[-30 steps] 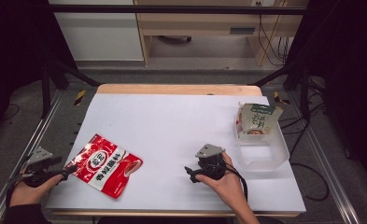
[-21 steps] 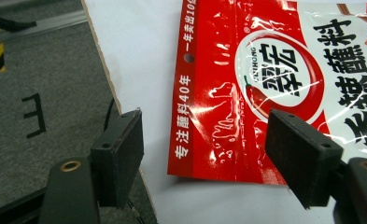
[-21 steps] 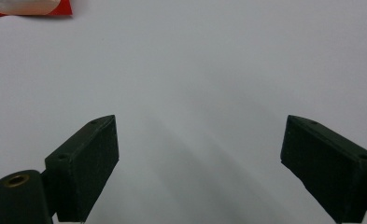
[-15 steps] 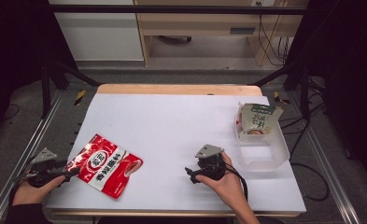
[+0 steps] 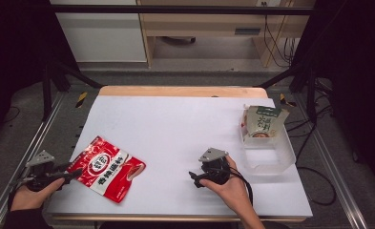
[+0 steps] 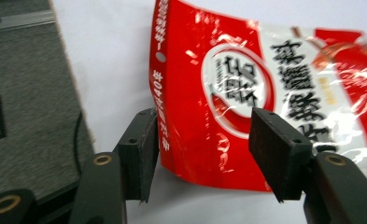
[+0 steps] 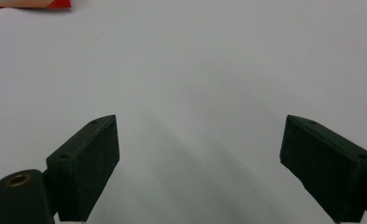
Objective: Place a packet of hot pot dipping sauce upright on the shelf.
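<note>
Since the earlier frames, hardly any shift on the table: left gripper [image 5: 73, 173] at the same spot by the near-left corner, only its jaws lately closing in around the corner of the red snack bag [image 5: 108, 168]. In the left gripper view, bag corner [image 6: 204, 140] between the two pads, a gap still visible on the far side, so not yet pinched; jaws half spread. Right gripper [image 5: 198, 178] resting on the white table [image 5: 175, 124] near the front edge, right of middle, jaws wide apart with nothing between them, bare surface ahead in the right gripper view.

Progress, as a judgement: barely begun. One green-and-white packet [image 5: 263, 121] already leaning in the clear plastic bin [image 5: 271, 155] at the right edge; red bag yet to be gripped, lifted and probably carried across to that bin.

Look of the bag: glossy red foil with a white oval logo and large printed characters, flat and slightly crinkled, lying askew near the front-left corner, one end at the left edge.
</note>
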Available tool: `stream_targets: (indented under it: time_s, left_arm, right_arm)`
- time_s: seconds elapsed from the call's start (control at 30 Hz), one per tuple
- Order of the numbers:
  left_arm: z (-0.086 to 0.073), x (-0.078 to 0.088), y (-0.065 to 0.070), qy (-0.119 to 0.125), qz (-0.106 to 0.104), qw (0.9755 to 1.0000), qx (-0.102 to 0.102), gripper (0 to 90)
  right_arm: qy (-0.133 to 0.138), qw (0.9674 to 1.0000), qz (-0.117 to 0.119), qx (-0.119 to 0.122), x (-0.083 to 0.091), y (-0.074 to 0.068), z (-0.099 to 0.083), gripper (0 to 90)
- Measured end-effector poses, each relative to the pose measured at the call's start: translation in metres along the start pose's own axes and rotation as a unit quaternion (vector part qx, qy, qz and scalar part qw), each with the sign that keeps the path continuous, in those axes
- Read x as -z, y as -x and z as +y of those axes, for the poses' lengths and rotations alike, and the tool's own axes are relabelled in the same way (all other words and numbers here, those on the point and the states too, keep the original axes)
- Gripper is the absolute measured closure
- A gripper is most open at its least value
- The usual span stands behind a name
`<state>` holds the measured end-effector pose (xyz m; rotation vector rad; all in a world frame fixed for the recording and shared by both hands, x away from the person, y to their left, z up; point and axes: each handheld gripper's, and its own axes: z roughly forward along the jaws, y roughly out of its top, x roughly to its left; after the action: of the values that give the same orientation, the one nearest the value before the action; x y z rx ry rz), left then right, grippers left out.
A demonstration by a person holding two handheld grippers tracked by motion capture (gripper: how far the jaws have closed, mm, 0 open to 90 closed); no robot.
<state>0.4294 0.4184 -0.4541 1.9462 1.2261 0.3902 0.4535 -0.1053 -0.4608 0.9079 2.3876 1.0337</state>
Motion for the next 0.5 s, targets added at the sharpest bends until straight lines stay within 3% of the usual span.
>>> stream_targets:
  time_s: [0.23, 0.27, 0.33, 0.5]
  left_arm:
    - [-0.002, -0.007, -0.002, -0.022, -0.022, 0.9993, 0.02, 44.7]
    - [-0.002, -0.006, -0.002, -0.032, -0.009, 0.9992, 0.023, 48.2]
    - [-0.001, -0.007, -0.001, -0.031, -0.013, 0.999, 0.03, 55.2]
    - [0.005, -0.01, 0.005, -0.043, 0.012, 0.999, 0.01, 74.0]
  right_arm:
    - [-0.002, 1.0, 0.001, 0.002, -0.001, 0.0, 0.0, 12.8]
    - [-0.002, 1.0, 0.001, 0.002, -0.001, 0.0, 0.0, 12.8]
    - [-0.002, 1.0, 0.001, 0.003, -0.001, -0.001, 0.0, 12.9]
    - [-0.003, 1.0, 0.002, 0.004, -0.001, -0.001, 0.0, 13.0]
